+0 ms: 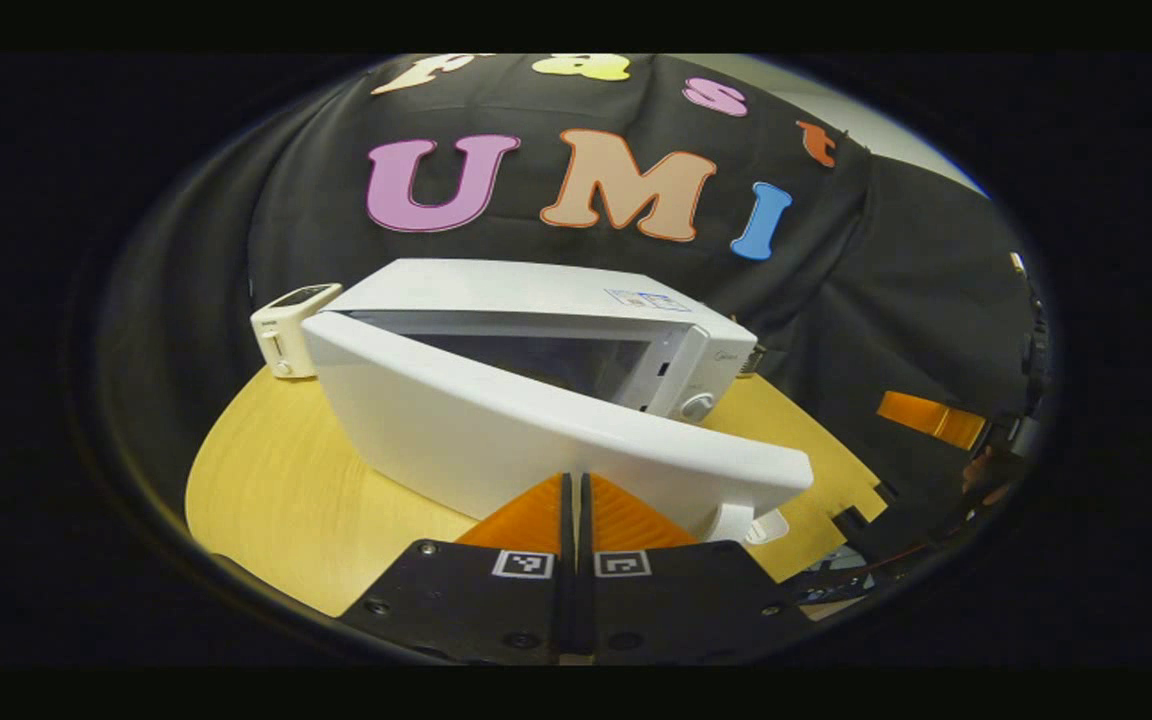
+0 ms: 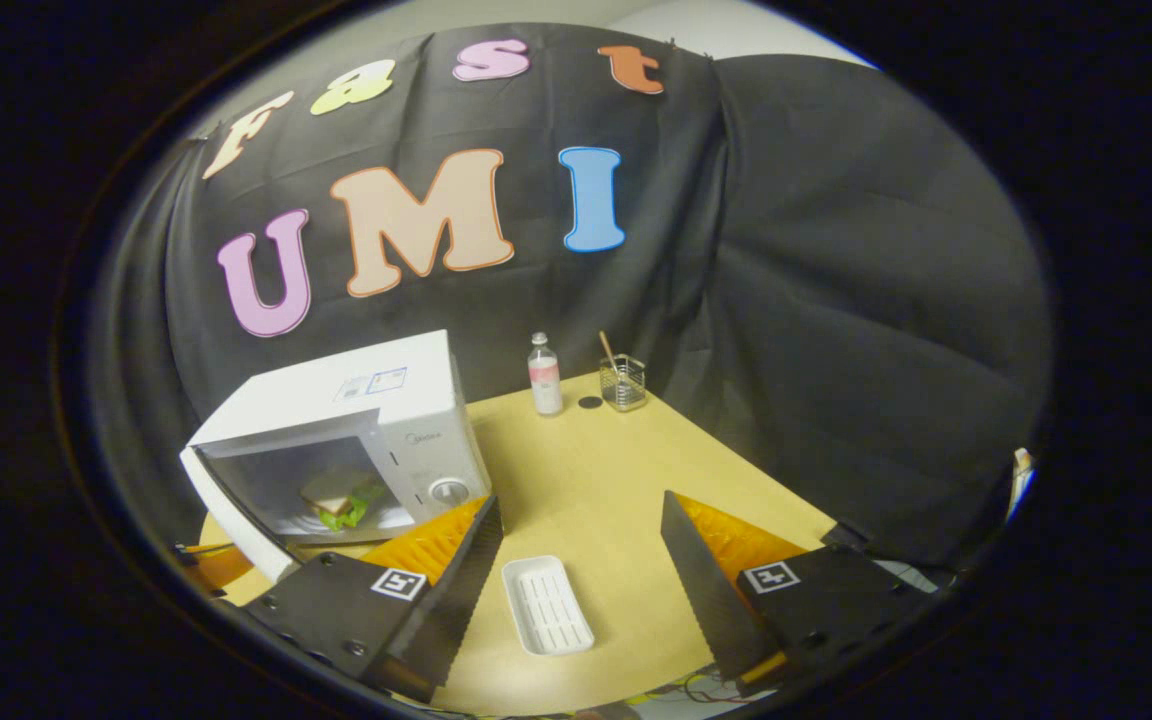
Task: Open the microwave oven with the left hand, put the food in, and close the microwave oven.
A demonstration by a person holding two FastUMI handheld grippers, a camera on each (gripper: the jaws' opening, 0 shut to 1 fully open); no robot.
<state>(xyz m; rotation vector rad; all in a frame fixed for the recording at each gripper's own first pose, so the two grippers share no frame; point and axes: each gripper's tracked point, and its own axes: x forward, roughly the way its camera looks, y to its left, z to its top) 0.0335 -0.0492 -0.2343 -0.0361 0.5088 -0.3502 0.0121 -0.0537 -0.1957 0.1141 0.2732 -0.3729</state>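
Microwave (image 2: pixel 336 450) stands on the table (image 2: pixel 596 490) at the middle left of the right gripper view, with its door (image 2: pixel 231 520) swung open toward the lower left. Inside the cavity lies the food (image 2: pixel 341 497) — a sandwich with green leaves at its edge. On the right side of the microwave front there is a round knob (image 2: pixel 449 491).

The right gripper (image 2: pixel 576 570) is at the bottom of its view, released, with its two fingers well apart. Between them, on the table, lies a white tray (image 2: pixel 547 605). At the far edge of the table, in the upper middle, stand a bottle (image 2: pixel 544 375) and just beside it a small glass holder (image 2: pixel 623 382) with a stick in it.

In the left gripper view the door (image 1: pixel 536 440) crosses the middle of the frame, partly open, and the microwave body (image 1: pixel 536 290) is behind it. The left gripper (image 1: pixel 576 500) at the bottom centre is clenched — its fingers are together with nothing between them, and the tips are at the outer face of the door; if they touch it, I cannot tell. A white toaster (image 1: pixel 288 328) stands at the left, just beside the microwave.
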